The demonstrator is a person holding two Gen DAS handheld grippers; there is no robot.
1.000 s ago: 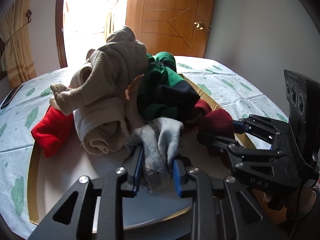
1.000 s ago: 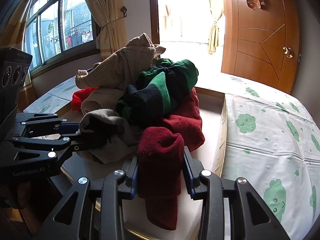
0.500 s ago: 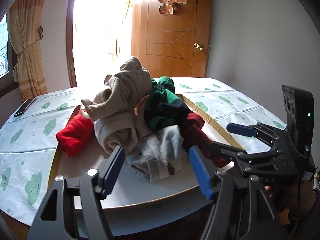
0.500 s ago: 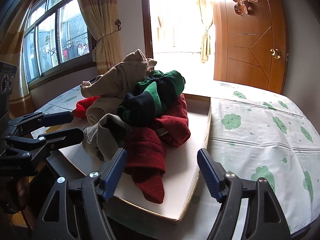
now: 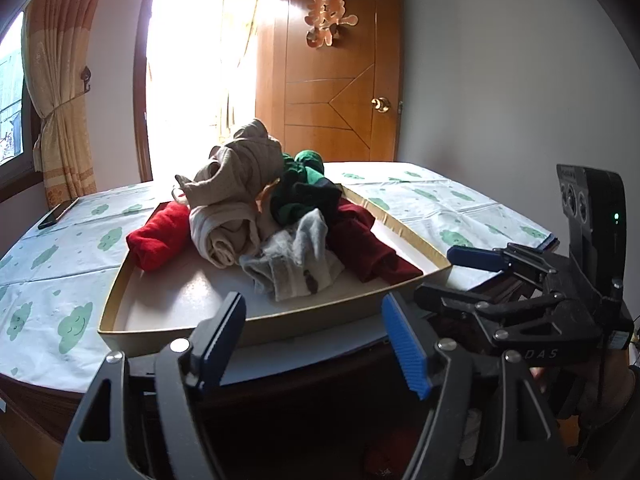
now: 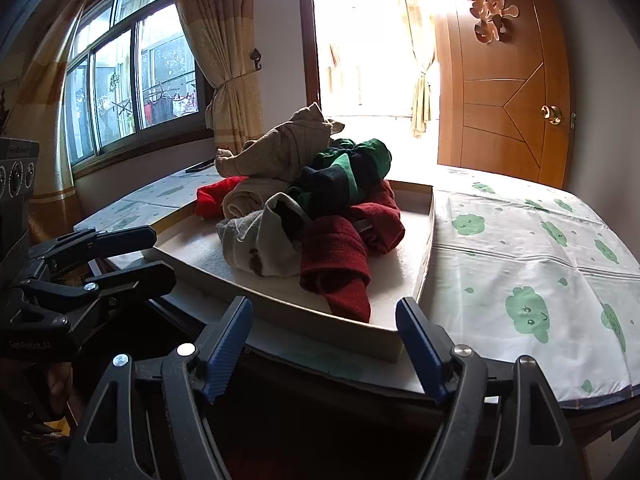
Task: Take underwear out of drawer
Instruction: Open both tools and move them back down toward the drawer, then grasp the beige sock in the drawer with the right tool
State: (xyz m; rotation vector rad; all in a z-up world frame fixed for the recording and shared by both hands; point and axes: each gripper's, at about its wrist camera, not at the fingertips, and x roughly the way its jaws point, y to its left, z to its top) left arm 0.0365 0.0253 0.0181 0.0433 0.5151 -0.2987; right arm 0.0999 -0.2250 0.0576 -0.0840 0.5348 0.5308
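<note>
Both the left gripper (image 5: 314, 336) and the right gripper (image 6: 324, 346) have just been opening, nothing between them. The clothes pile (image 5: 276, 220) is sitting mid-frame in the tray (image 5: 168, 332); next, reach low for more.

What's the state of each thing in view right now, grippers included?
left gripper: open, empty, jaws just opened, short of the tray.
right gripper: open, empty, jaws just opened.
tray: on the table, holding the clothes pile.
grey garment: lying loose at the pile's front.
dark red garment: lying loose, draped toward the tray's rim.
beige garment: bunched on top.
wooden door: shut.
curtain: tied back.
</note>
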